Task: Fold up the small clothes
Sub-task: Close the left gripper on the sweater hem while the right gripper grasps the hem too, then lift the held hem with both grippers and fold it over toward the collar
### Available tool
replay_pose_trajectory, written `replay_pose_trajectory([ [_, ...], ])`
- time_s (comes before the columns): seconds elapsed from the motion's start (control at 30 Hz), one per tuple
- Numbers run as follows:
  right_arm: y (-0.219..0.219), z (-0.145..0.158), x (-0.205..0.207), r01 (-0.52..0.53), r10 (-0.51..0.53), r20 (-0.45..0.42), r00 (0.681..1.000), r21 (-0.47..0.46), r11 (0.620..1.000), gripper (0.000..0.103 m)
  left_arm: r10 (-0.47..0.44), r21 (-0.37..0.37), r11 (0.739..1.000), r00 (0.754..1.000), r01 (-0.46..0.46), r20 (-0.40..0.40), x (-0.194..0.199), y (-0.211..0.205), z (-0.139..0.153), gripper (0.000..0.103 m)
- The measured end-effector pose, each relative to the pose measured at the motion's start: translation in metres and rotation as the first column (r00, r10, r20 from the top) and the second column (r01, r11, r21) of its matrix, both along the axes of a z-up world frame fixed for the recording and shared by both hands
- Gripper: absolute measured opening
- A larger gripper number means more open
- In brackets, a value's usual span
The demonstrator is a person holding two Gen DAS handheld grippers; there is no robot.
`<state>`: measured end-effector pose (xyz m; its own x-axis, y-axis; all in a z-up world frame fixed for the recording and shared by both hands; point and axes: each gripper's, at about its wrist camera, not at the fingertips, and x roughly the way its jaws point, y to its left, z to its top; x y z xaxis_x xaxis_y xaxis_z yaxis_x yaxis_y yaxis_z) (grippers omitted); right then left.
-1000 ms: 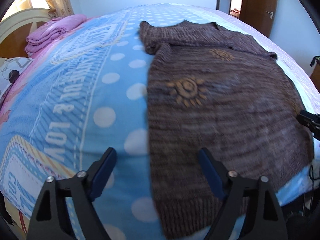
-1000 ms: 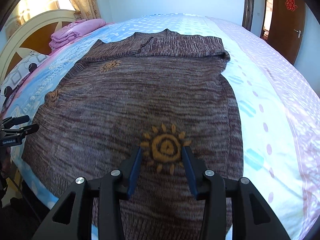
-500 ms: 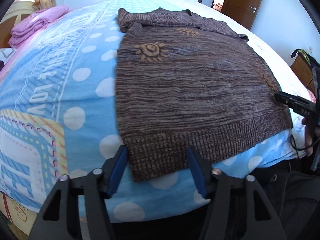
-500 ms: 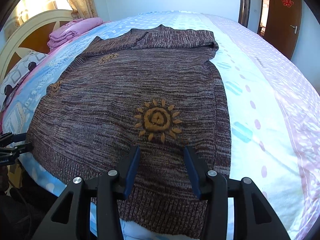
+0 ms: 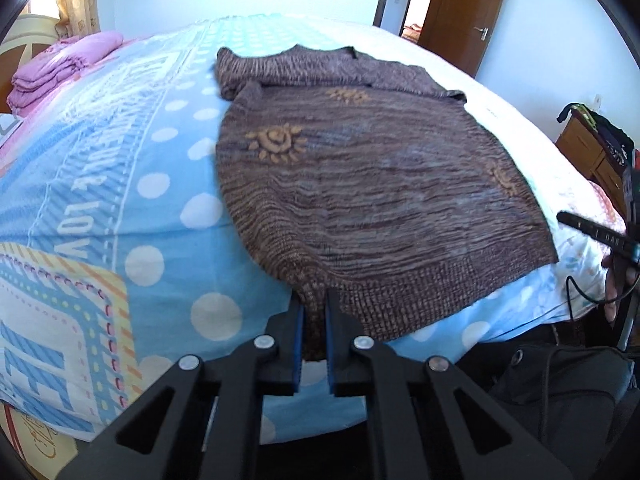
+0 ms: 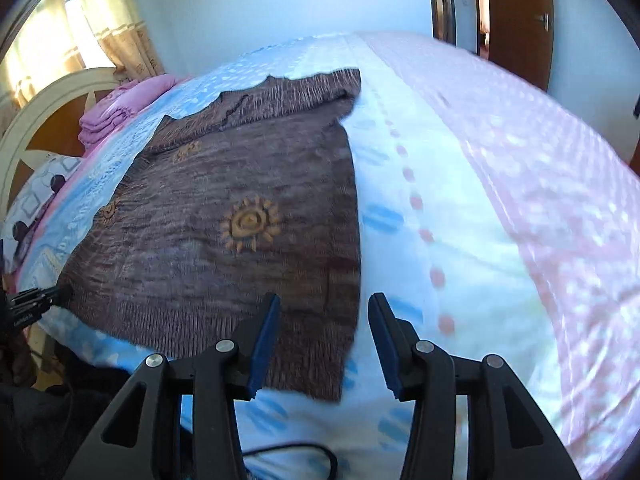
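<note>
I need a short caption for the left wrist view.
Left gripper shut on the brown sweater hem corner, on the blue dotted bedspread.

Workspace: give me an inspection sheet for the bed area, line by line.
Surface: bed under a blue dotted cover with lettering; pale and pink cover on the far side.
Job's things: brown sweater lying flat, orange sun motifs, near-left hem corner bunched and lifted.
Clutter: folded pink bedding near the headboard.
Grippers: left gripper shut on the sweater's hem corner; right gripper open, straddling the sweater's right hem edge.
Cables: black cable below the bed edge.
Surroundings: brown door, curtain, wooden cabinet.
</note>
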<state>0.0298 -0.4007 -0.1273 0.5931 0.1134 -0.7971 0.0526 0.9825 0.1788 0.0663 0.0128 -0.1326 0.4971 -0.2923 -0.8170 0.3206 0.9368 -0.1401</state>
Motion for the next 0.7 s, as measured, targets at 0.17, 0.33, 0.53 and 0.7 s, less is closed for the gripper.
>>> replay_pose_trajectory([
  [0.17,0.004,-0.019,-0.004,-0.012,0.012,-0.071,0.997,0.002,1.000,0.047,0.011,-0.015,1.000,1.000,-0.010,0.019,0.001,0.004,0.008,0.010],
  [0.33,0.009,-0.029,0.002,-0.003,-0.004,-0.120,0.993,-0.059,0.998,0.047,0.017,-0.003,1.000,1.000,-0.017,-0.011,0.004,0.002,-0.006,0.010],
  [0.53,0.010,-0.030,-0.001,-0.038,0.038,-0.099,0.994,0.000,0.999,0.032,0.028,-0.008,1.000,0.999,-0.028,-0.026,0.006,0.002,-0.012,0.010],
  [0.7,-0.001,-0.014,-0.007,-0.045,0.051,-0.042,0.998,0.126,0.991,0.005,0.024,-0.051,0.998,1.000,-0.024,0.000,0.004,0.009,0.002,0.009],
])
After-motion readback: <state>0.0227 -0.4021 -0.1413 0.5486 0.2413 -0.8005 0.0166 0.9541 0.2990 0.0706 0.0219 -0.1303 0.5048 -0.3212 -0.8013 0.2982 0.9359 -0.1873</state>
